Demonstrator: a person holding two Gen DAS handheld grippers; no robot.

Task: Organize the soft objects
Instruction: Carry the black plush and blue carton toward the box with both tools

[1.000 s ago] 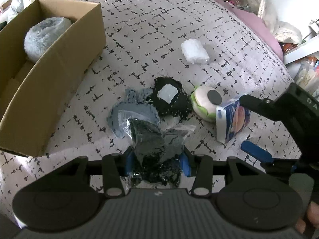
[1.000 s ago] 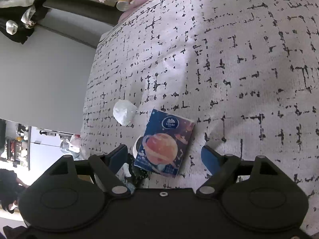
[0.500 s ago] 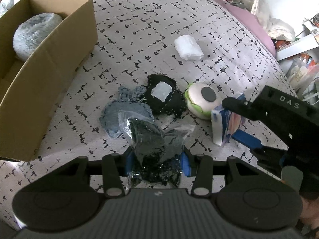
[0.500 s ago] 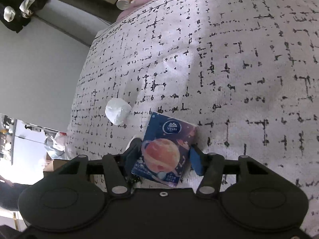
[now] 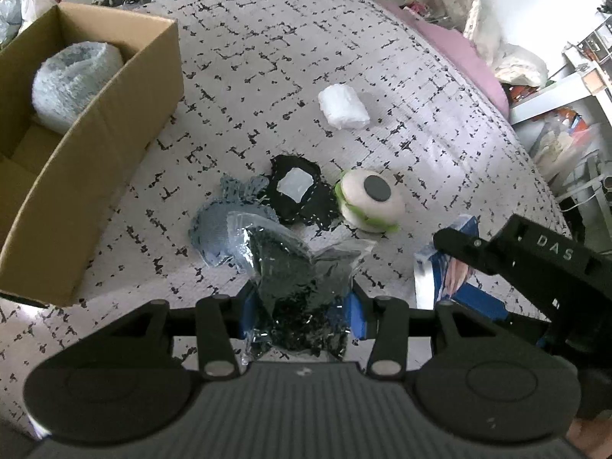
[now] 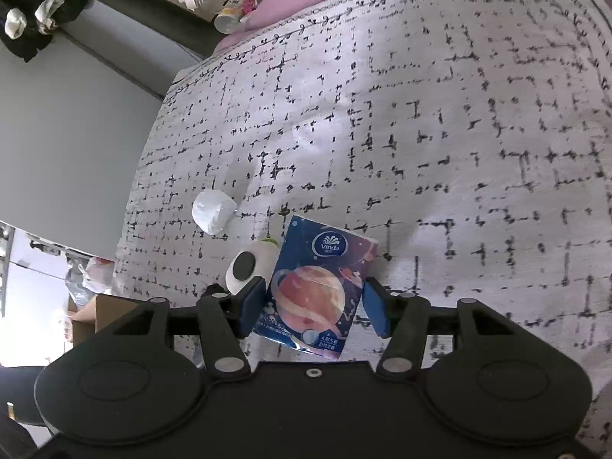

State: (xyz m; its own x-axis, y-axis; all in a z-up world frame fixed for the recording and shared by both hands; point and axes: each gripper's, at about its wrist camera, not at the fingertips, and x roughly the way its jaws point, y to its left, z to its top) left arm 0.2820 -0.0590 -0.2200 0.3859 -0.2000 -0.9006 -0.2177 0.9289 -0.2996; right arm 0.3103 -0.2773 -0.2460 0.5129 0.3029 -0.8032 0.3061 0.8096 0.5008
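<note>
Glossy blue tissue pack (image 6: pixel 319 292), planet print, pinched in right tongs (image 6: pixel 313 308), tilted over the bed (image 6: pixel 459 153). Left tongs (image 5: pixel 302 308), angled down, clamp a crinkly clear bag of dark fabric (image 5: pixel 298 287). Cardboard box (image 5: pixel 114 122) left, fluffy grey roll (image 5: pixel 70 80) inside.

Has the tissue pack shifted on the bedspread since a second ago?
Yes. In the right wrist view the tissue pack now sits between the closed-in fingers of the right gripper, tilted and apparently lifting, lower against the white wad than before.
</note>
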